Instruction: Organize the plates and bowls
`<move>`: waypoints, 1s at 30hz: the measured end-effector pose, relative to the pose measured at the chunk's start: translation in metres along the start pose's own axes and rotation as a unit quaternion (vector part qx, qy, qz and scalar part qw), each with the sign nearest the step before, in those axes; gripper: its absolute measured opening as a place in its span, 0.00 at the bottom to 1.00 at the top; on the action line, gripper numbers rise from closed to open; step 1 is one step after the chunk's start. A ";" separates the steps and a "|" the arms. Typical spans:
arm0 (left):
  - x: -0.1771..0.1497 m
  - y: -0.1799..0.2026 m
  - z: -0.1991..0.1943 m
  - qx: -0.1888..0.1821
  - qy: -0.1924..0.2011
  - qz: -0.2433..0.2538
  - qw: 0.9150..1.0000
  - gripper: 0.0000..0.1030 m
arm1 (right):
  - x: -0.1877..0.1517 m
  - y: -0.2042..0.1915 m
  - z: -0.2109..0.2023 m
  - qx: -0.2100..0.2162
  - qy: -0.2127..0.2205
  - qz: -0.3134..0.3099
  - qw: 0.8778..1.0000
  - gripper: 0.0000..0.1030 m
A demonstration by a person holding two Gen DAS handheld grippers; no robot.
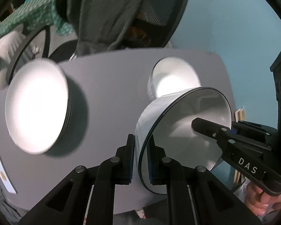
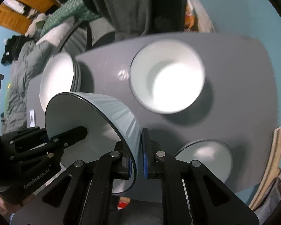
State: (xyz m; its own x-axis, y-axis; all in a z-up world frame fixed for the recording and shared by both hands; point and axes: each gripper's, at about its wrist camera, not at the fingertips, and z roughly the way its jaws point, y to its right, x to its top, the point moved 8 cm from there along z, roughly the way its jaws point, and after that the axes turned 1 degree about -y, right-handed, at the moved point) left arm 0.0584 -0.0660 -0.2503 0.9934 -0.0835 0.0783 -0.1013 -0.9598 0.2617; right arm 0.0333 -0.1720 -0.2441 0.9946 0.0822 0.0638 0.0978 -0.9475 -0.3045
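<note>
Both grippers hold one pale blue bowl [image 1: 187,127] with a dark rim, lifted and tilted above the grey table [image 1: 106,86]. My left gripper [image 1: 141,161] is shut on its rim, one finger inside, one outside. My right gripper [image 2: 136,157] is shut on the opposite rim of the same bowl [image 2: 95,123]. A stack of white plates [image 1: 37,106] lies at the left, also in the right wrist view [image 2: 56,78]. A white bowl [image 1: 175,76] stands behind the held one, also in the right wrist view [image 2: 166,78]. Another bowl [image 2: 208,159] sits at the near right.
A dark chair with a grey garment [image 1: 121,13] stands behind the table. A green checked cloth [image 1: 28,13] and bedding lie at the far left. A white card [image 1: 1,170] lies on the table's left edge. Wooden boards [image 2: 269,165] lean at the right.
</note>
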 end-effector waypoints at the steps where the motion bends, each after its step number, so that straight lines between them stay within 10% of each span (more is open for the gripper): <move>1: 0.002 0.003 0.003 0.000 0.001 0.004 1.000 0.11 | 0.006 0.004 -0.004 -0.002 0.004 0.002 1.000 0.09; 30: 0.066 0.011 0.061 0.074 -0.040 0.068 0.994 0.11 | 0.063 0.071 0.029 -0.016 -0.038 0.048 0.998 0.10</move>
State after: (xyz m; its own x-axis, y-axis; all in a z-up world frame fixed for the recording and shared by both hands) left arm 0.1258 -0.0984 -0.3010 0.9727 -0.2306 0.0260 -0.2321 -0.9666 0.1090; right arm 0.1044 -0.2255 -0.2895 0.9992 0.0127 -0.0371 0.0020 -0.9614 -0.2750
